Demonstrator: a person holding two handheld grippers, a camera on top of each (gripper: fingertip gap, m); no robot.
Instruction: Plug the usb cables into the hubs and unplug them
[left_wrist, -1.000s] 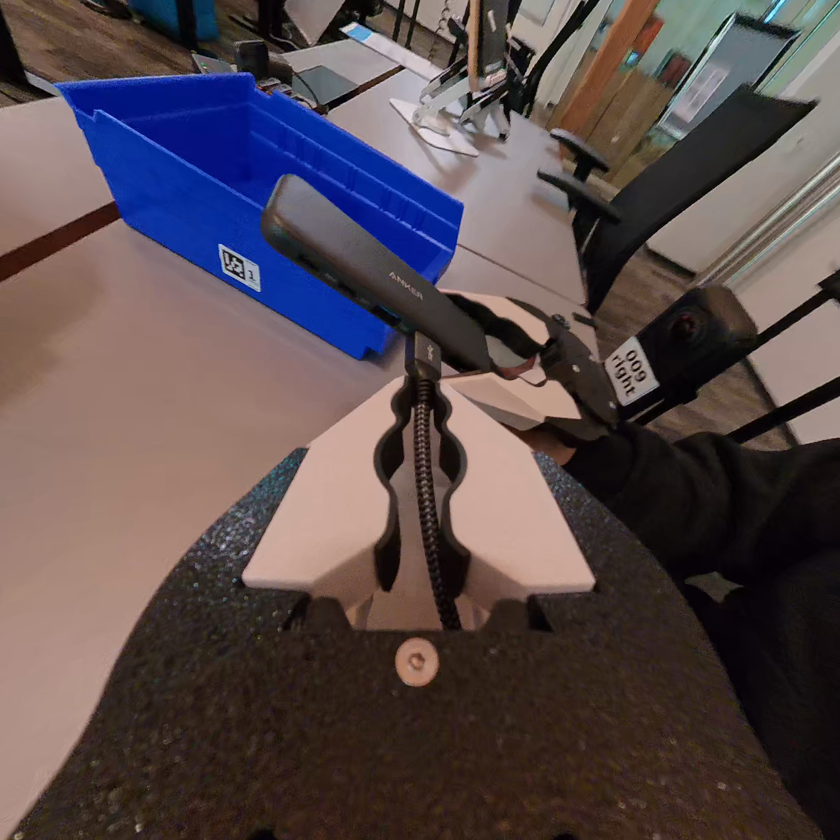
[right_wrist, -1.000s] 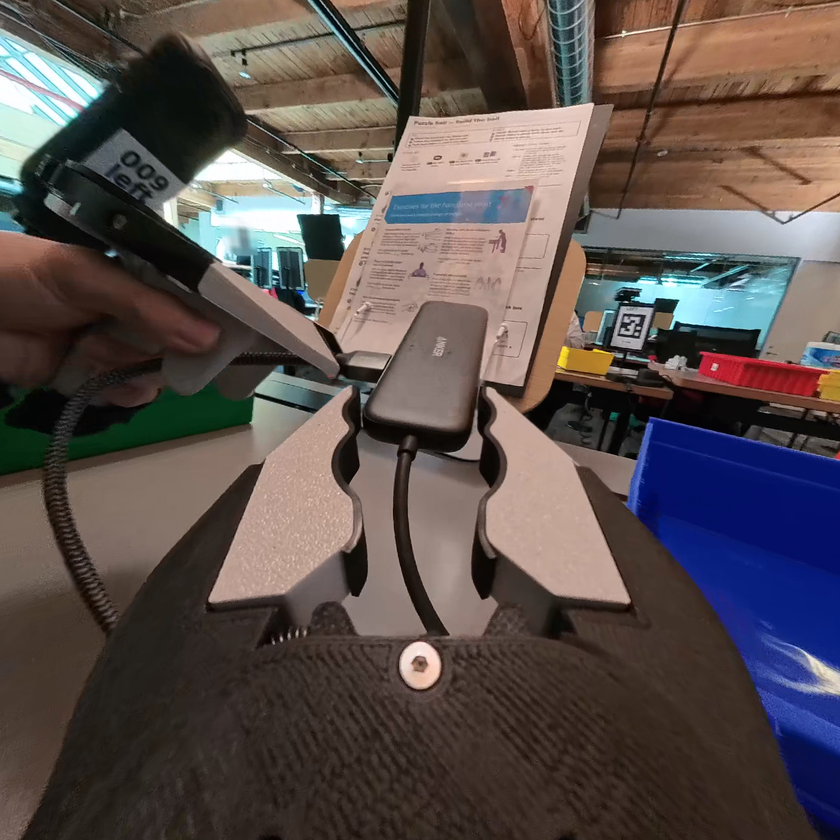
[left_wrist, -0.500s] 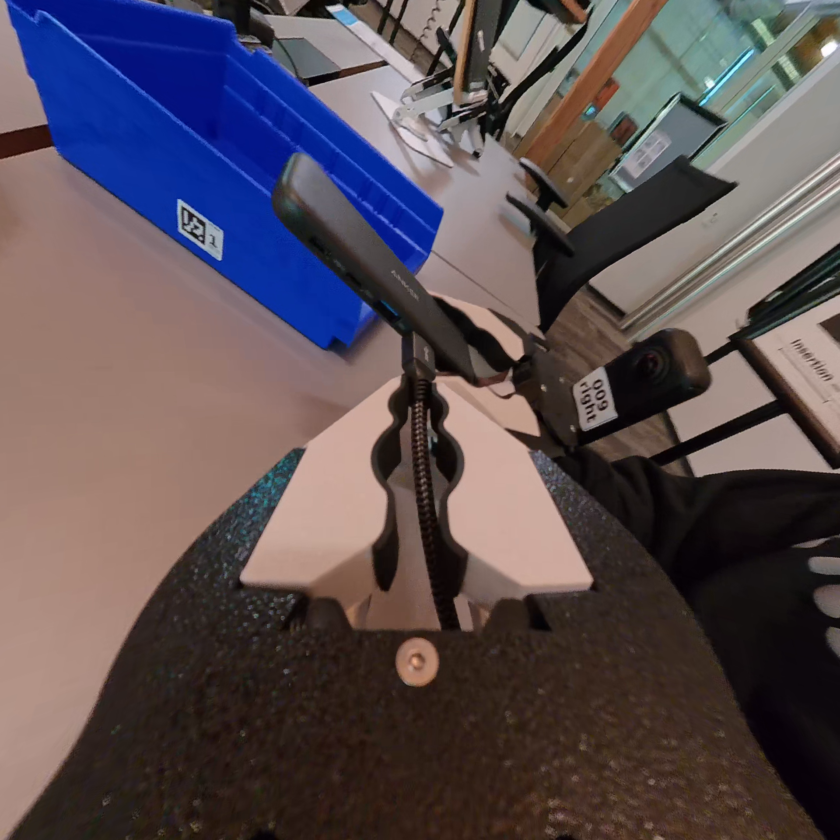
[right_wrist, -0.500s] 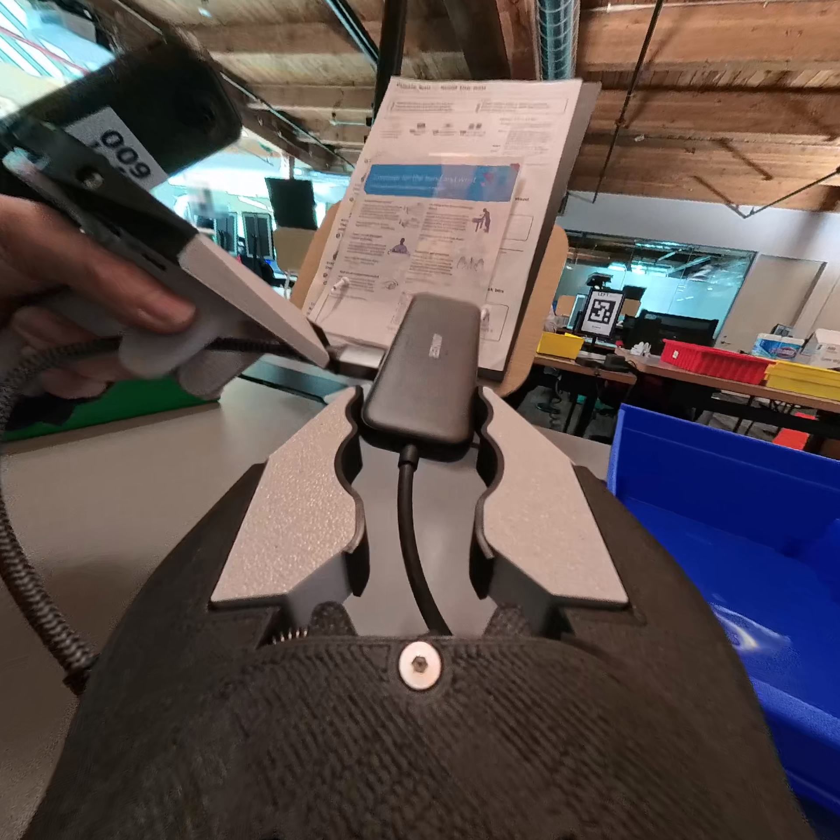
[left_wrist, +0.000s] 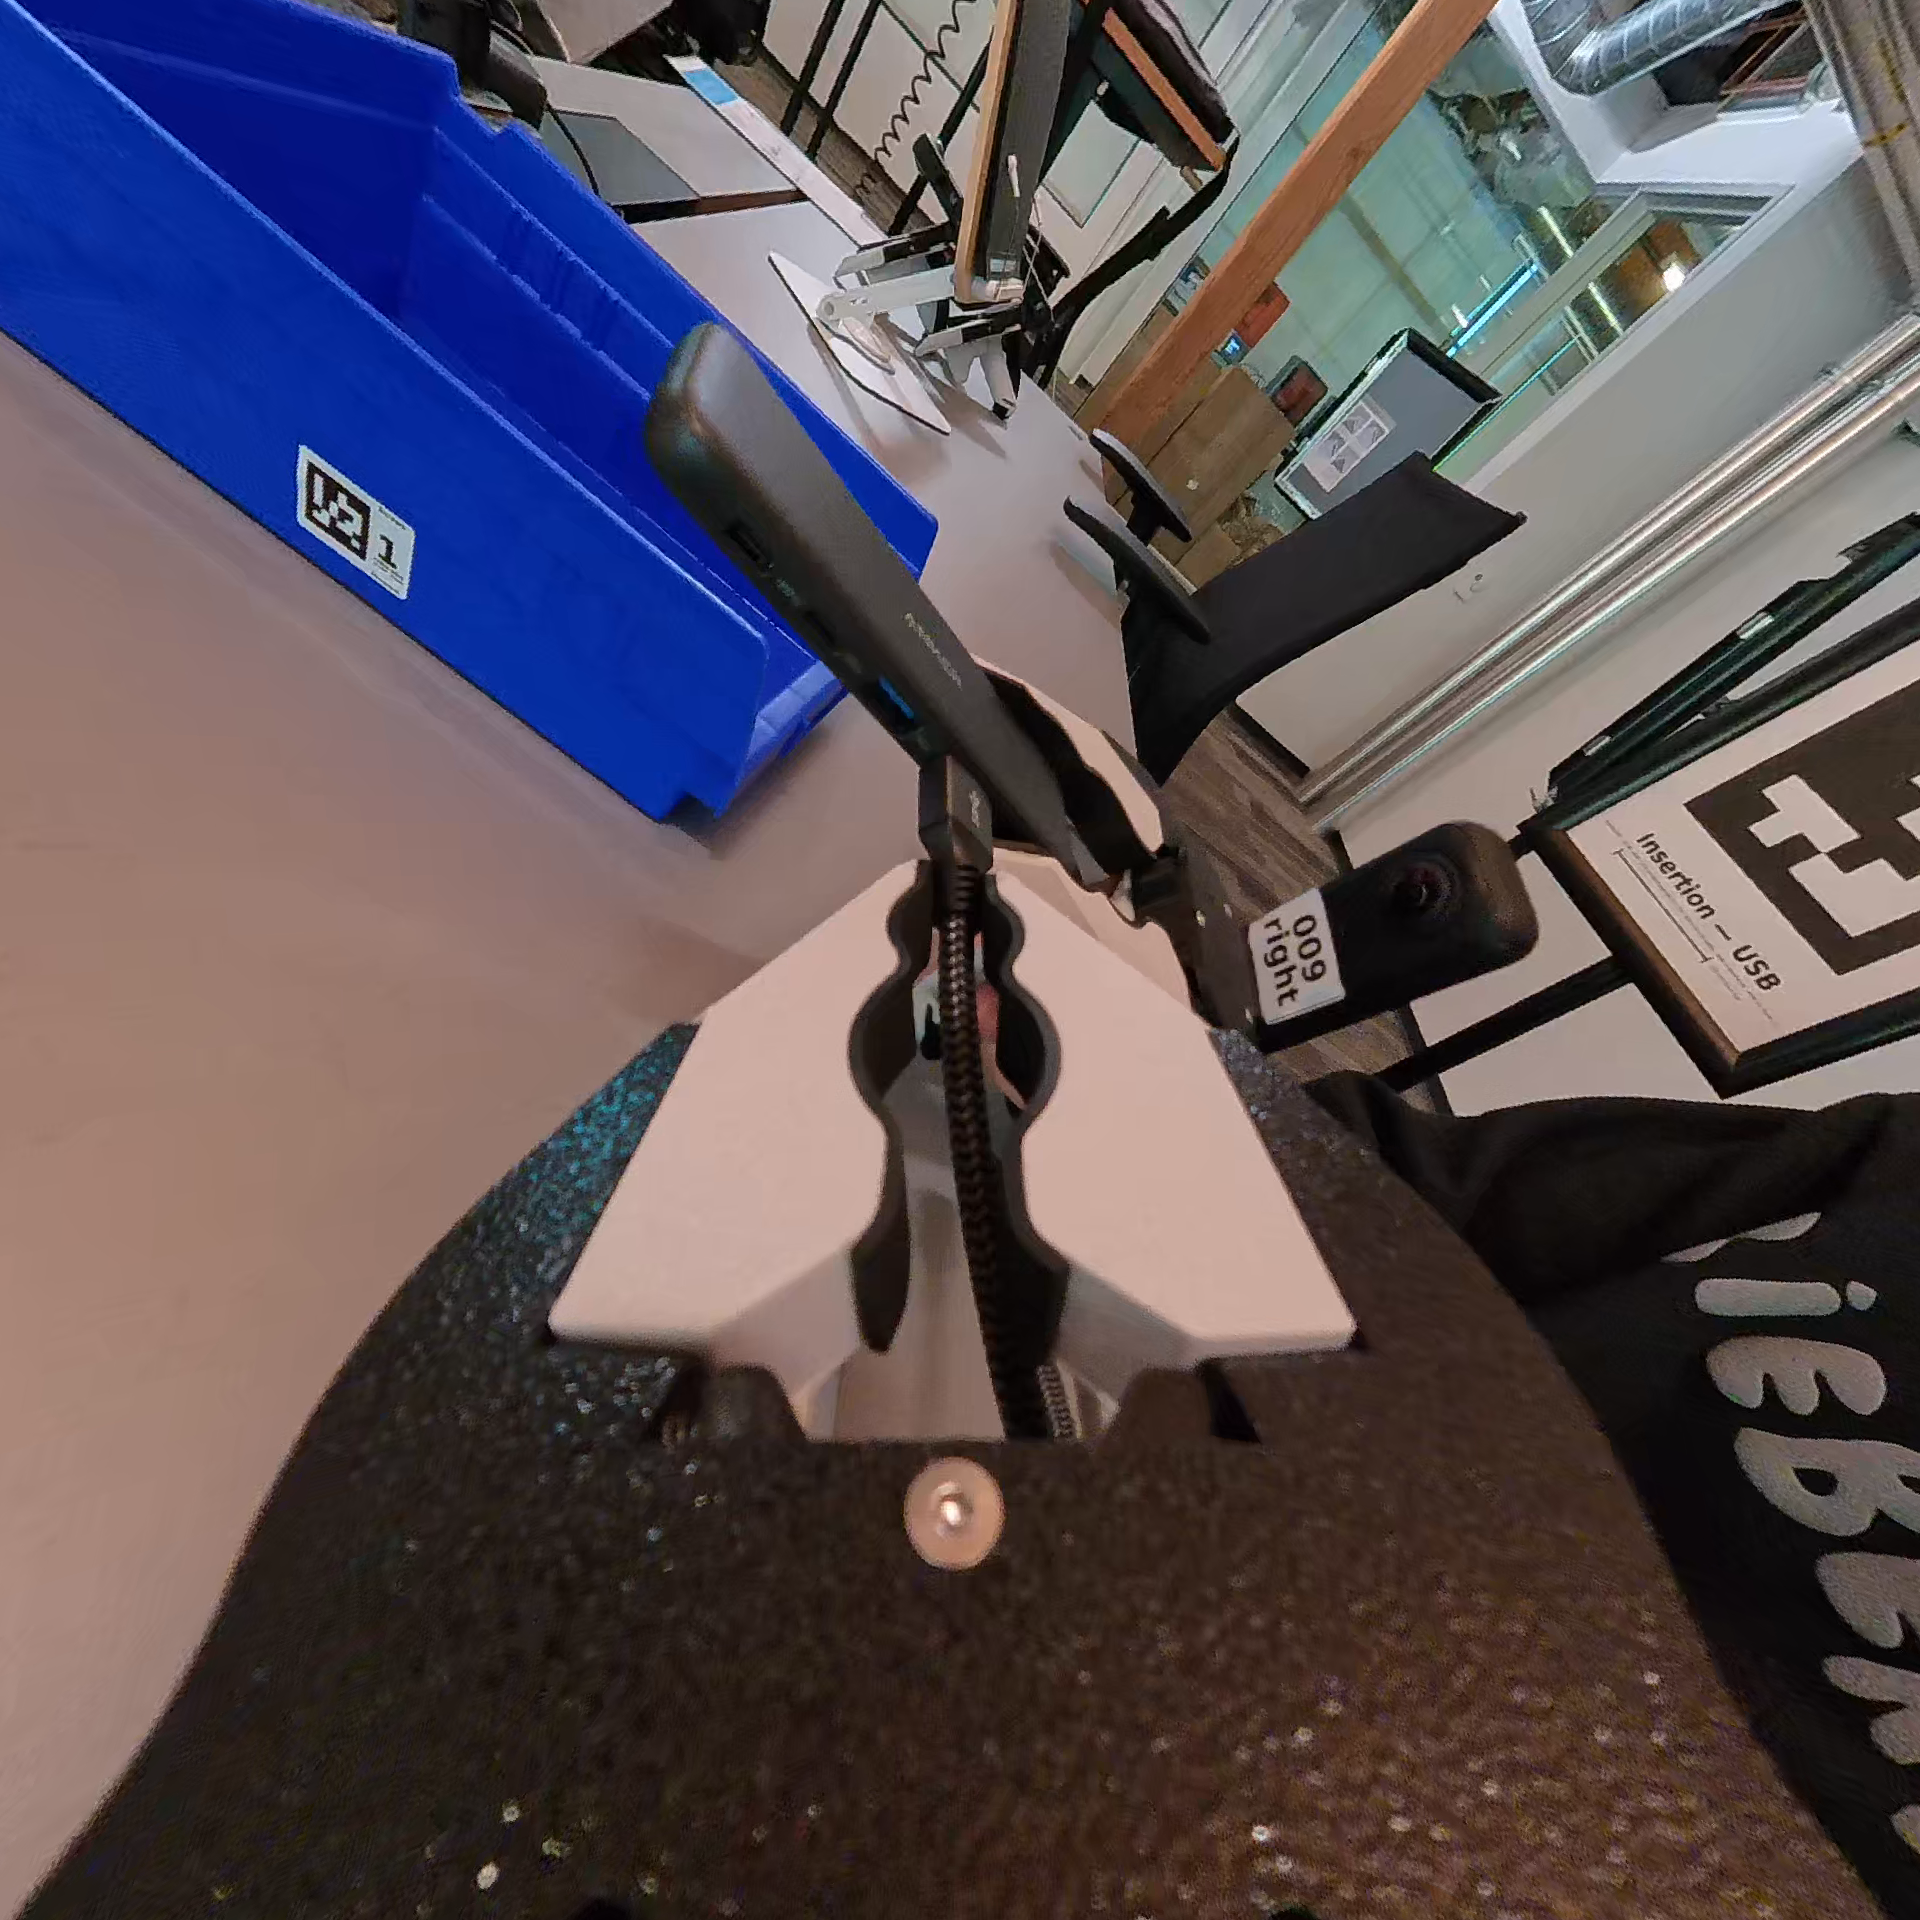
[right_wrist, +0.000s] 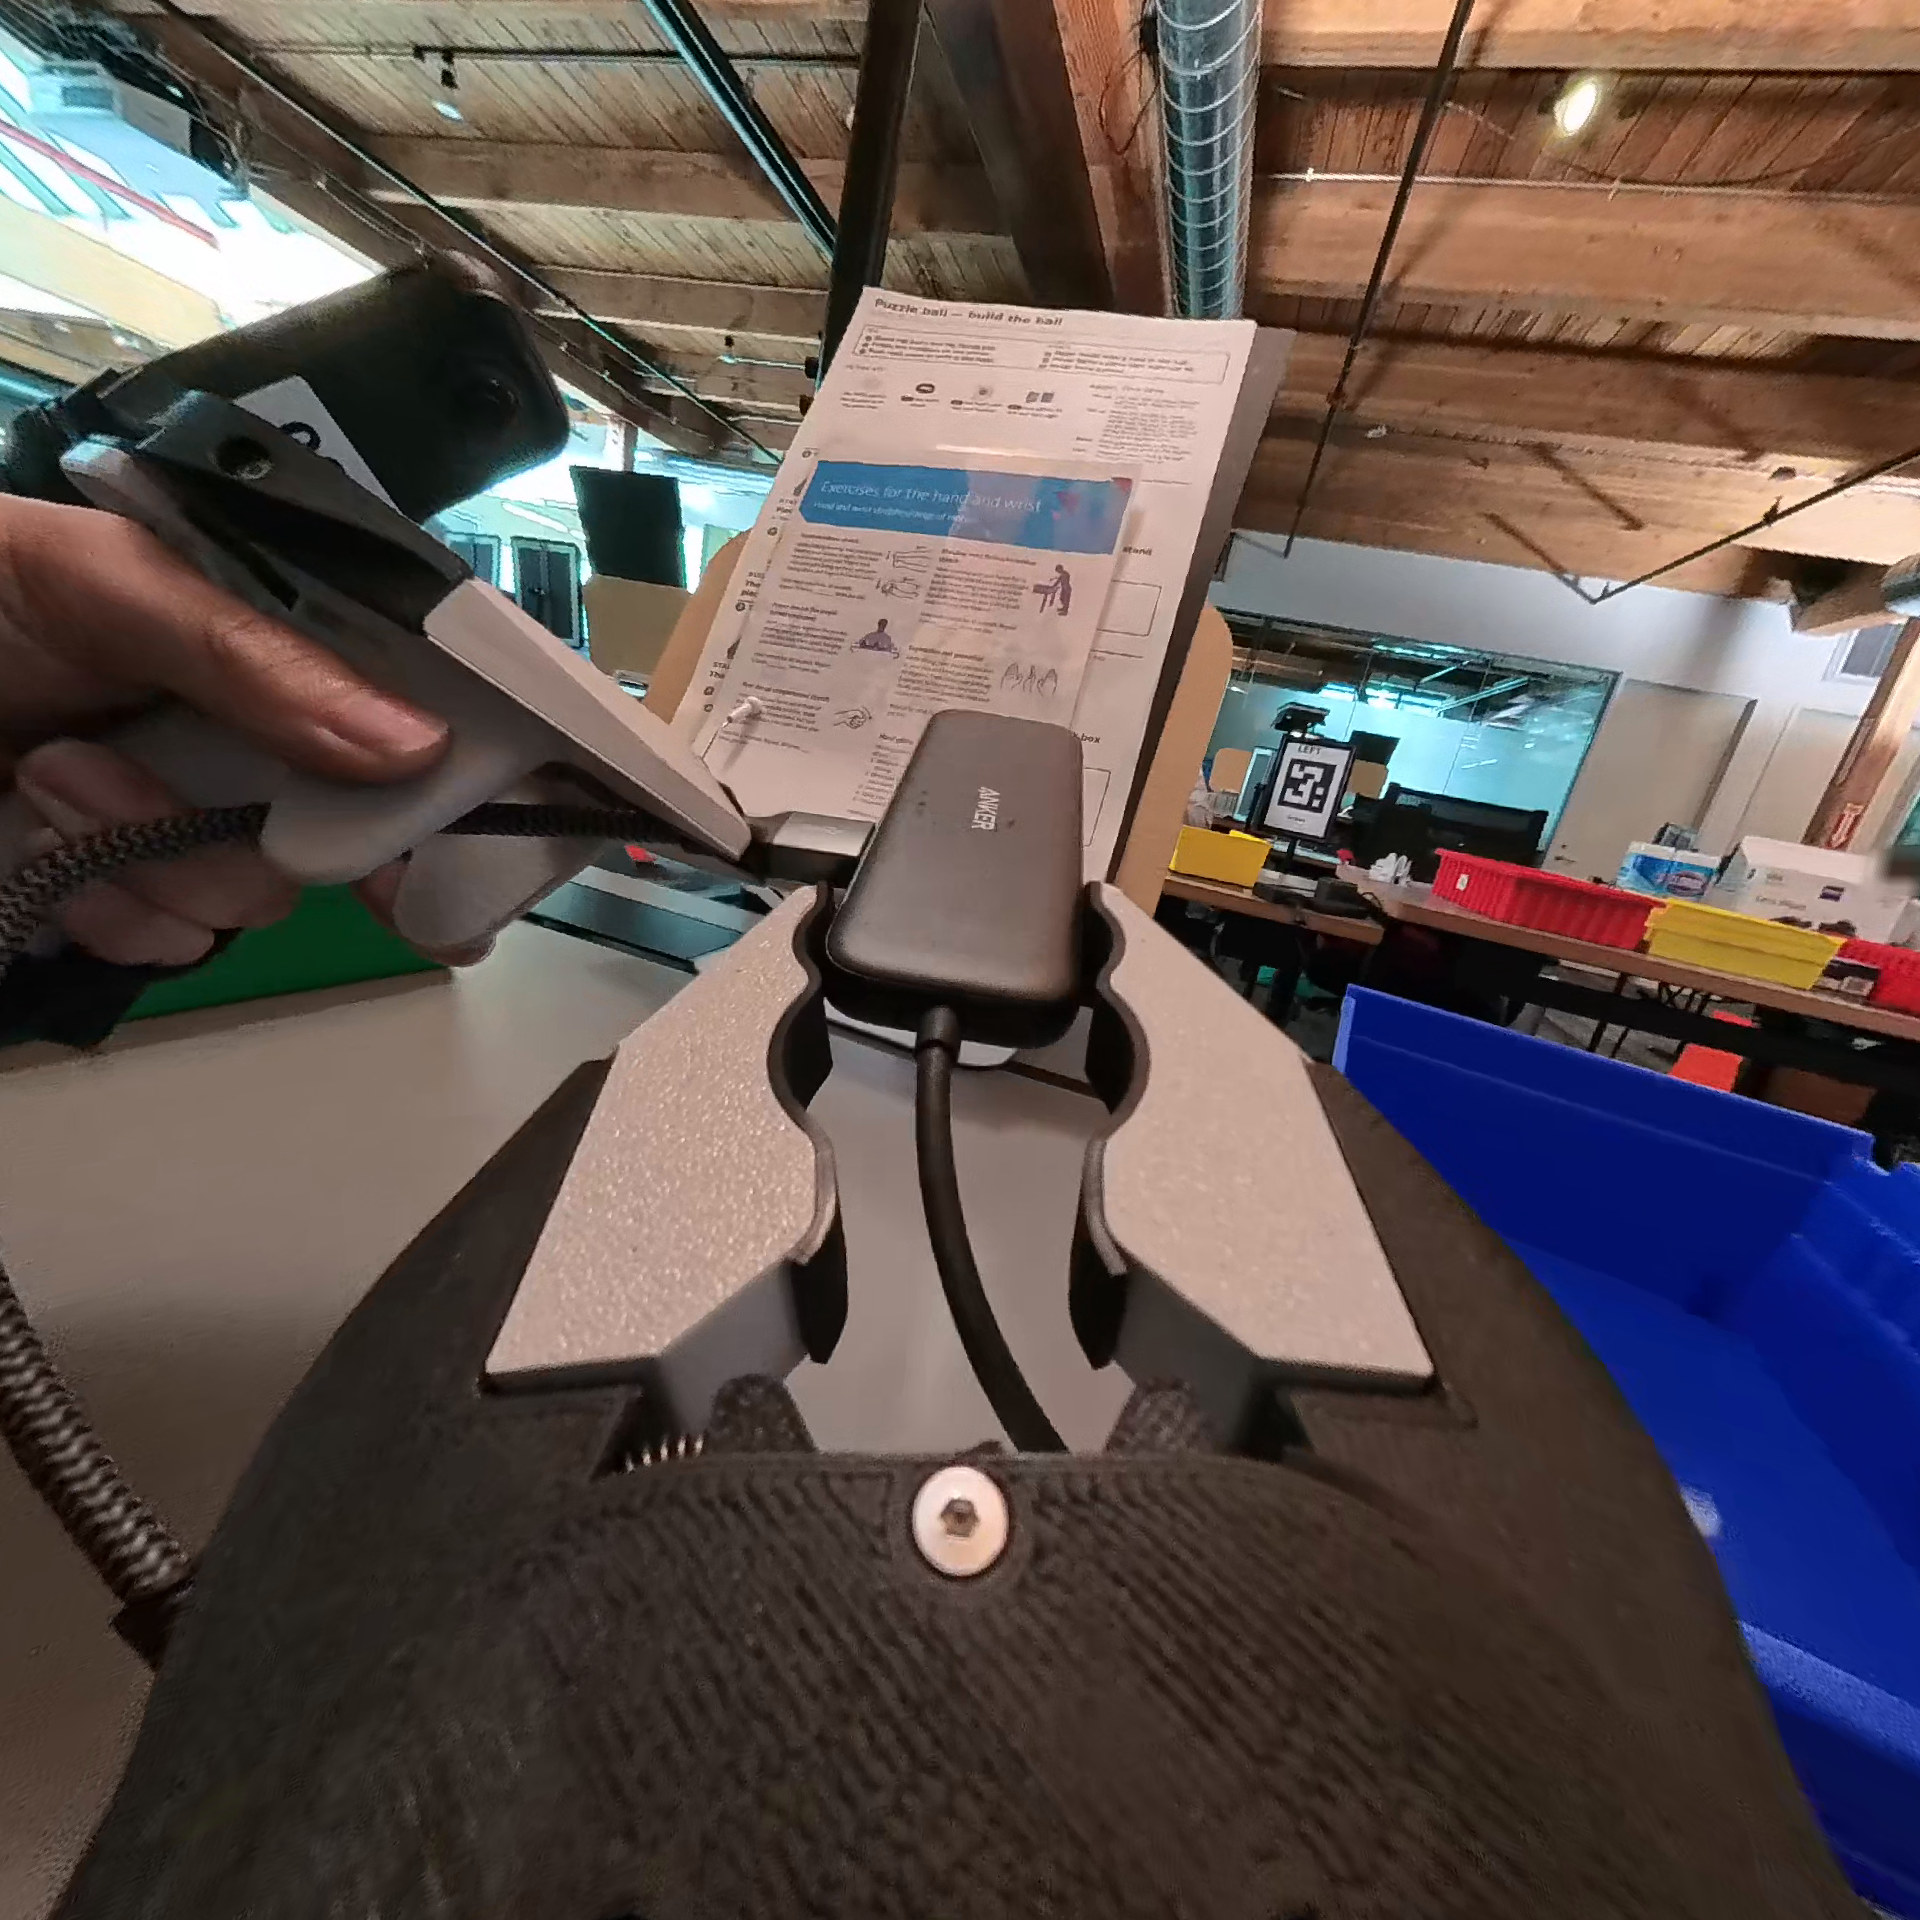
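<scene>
My right gripper (right_wrist: 956, 914) is shut on the near end of a dark grey USB hub (right_wrist: 961, 862), held above the table with its own cable (right_wrist: 951, 1195) running back between the fingers. My left gripper (left_wrist: 954, 883) is shut on a black braided USB cable (left_wrist: 971, 1122). Its plug (left_wrist: 951, 821) meets the side of the hub (left_wrist: 831, 582). In the right wrist view the plug's metal shell (right_wrist: 810, 831) shows between the left gripper (right_wrist: 623, 790) and the hub; how deep it sits I cannot tell. The right gripper also shows in the left wrist view (left_wrist: 1101, 800).
A blue bin (left_wrist: 436, 436) stands on the grey table (left_wrist: 260, 883) just beyond the hub, and shows at the right in the right wrist view (right_wrist: 1610, 1247). A stand with printed sheets (right_wrist: 987, 582) rises behind the hub. A black chair (left_wrist: 1299, 592) and a framed sign (left_wrist: 1766, 883) are at the right.
Both grippers moved together and tilted, so the bin slid left in the left view. The plug's metal shell now shows beside the hub, where its dark housing sat against it before.
</scene>
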